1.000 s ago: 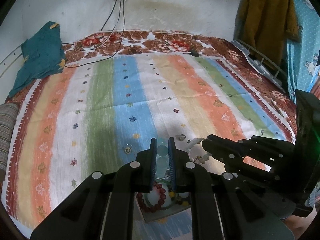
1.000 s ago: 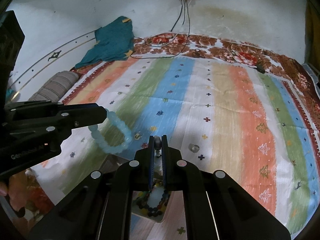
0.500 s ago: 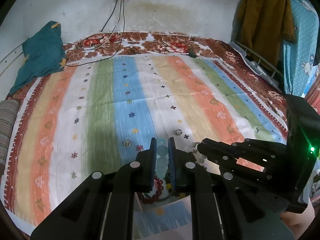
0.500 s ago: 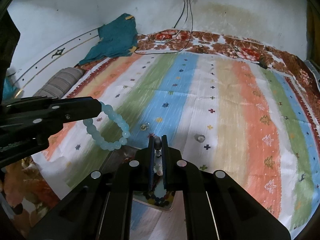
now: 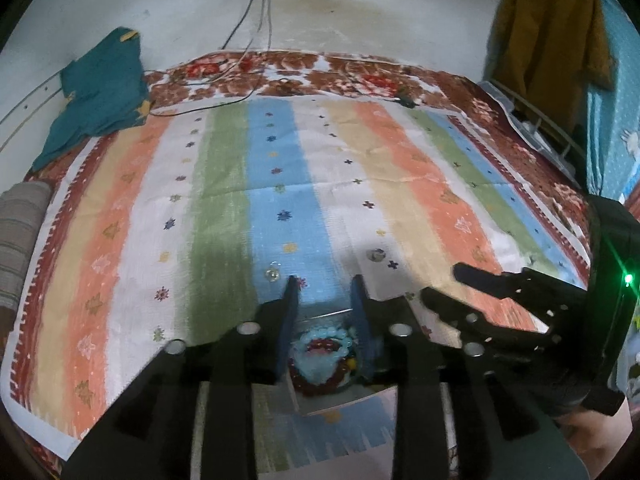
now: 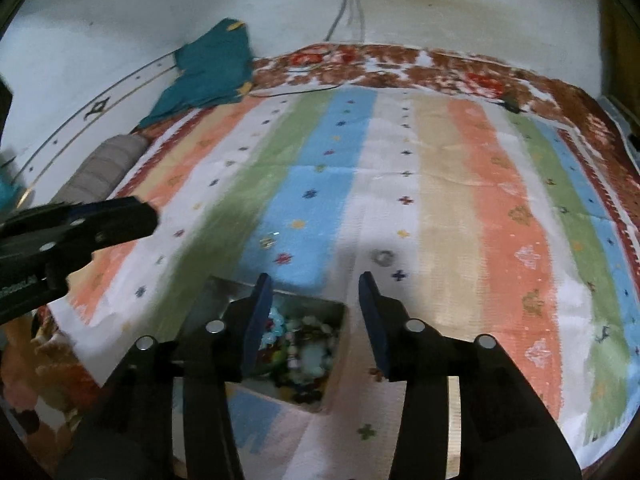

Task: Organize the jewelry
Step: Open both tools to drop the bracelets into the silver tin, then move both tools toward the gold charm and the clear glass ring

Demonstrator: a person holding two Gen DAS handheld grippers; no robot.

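Jewelry fills a small metal box [image 6: 280, 340] low in both wrist views, at about 6 o'clock, on the striped bedspread [image 5: 320, 184]. In the left wrist view a pale blue bead bracelet [image 5: 324, 338] lies on top of the pile, ringed by a dark red bead bracelet [image 5: 316, 384]. The left gripper [image 5: 325, 280] hangs just above the box with its jaws spread wide and nothing between them. The right gripper [image 6: 316, 278] is likewise spread apart and empty, its left finger over the box's contents, which look like mixed coloured beads but are blurred. Two small rings lie loose on the spread beyond the box: one at about 11 o'clock from it [image 5: 273, 274] and one at about 1 o'clock [image 5: 376, 255]. A teal cloth [image 5: 100, 92] sits at the far left corner of the bed, and cables [image 5: 256, 4] run down the wall from a power strip.
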